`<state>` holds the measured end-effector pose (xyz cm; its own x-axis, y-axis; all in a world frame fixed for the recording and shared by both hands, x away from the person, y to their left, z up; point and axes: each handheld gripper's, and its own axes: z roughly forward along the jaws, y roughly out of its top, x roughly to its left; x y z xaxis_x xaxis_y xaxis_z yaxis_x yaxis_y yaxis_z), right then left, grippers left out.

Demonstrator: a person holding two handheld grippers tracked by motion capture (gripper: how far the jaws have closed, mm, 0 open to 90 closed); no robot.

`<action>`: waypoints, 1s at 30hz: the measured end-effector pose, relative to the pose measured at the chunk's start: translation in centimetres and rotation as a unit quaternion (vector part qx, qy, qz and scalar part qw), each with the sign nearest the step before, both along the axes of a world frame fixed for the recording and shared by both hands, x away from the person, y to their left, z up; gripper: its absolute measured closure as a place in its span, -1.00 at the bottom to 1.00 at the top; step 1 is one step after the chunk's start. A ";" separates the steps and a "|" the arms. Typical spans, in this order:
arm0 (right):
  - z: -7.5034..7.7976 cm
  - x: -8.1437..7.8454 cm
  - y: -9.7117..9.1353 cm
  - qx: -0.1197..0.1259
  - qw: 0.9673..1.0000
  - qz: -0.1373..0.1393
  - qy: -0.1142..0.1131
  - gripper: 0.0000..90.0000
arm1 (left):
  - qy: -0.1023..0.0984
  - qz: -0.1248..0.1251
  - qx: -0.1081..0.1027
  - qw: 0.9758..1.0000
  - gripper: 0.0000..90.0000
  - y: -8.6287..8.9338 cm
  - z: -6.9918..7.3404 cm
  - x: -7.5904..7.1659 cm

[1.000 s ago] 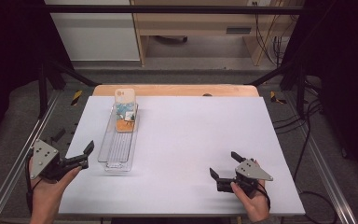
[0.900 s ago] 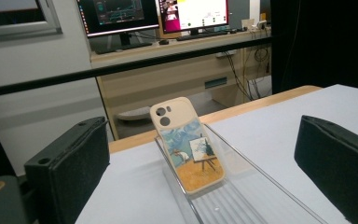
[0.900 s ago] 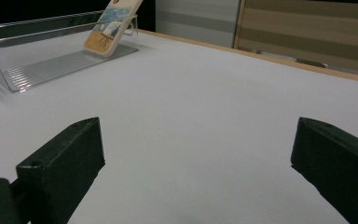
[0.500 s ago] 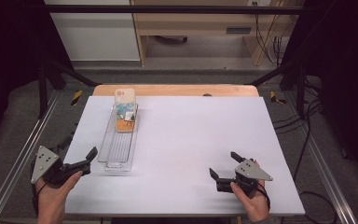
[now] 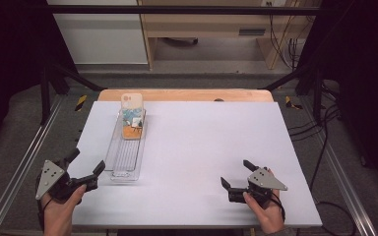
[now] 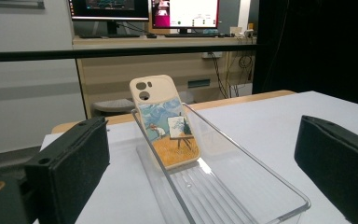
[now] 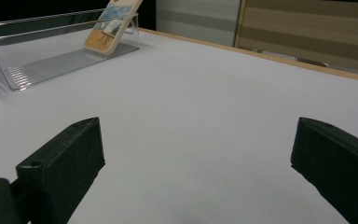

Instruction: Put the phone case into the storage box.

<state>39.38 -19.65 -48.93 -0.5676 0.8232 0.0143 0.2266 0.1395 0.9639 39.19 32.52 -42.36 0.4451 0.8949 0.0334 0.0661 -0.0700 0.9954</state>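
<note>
Phone case (image 5: 132, 116) is propped at far end of tray (image 5: 124, 169) — not yet gripped; left gripper (image 5: 84, 166) is held near tray, right gripper (image 5: 236, 175) well apart — both jaws spread, empty.

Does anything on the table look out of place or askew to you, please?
The phone case is not flat: it leans tilted against the far end wall of the clear tray, its top poking above the rim. The tray lies straight on the table. Nothing looks spilled or damaged.
</note>
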 end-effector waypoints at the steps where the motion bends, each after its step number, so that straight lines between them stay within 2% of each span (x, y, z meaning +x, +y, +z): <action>1: 0.0 0.0 0.0 0.000 1.000 0.000 0.000 -0.94 | 0.001 0.000 -0.001 1.000 -0.93 0.0 -0.1 0.0; 13: 0.0 0.0 0.0 -0.001 1.000 0.000 0.000 -0.94 | 0.002 -0.002 0.000 1.000 -0.93 0.1 -1.0 0.0; 19: -0.1 0.1 -0.1 -0.002 1.000 -0.001 0.000 -0.94 | 0.004 -0.010 0.007 1.000 -0.93 -0.2 -1.9 0.0; 27: -0.1 0.1 -0.1 -0.005 1.000 -0.003 -0.002 -0.94 | 0.007 -0.023 -0.004 1.000 -0.93 -0.8 -2.7 0.5; 30: -0.1 0.1 -0.3 -0.005 1.000 -0.005 -0.004 -0.94 | 0.008 -0.029 0.001 1.000 -0.93 -1.2 -3.0 0.5</action>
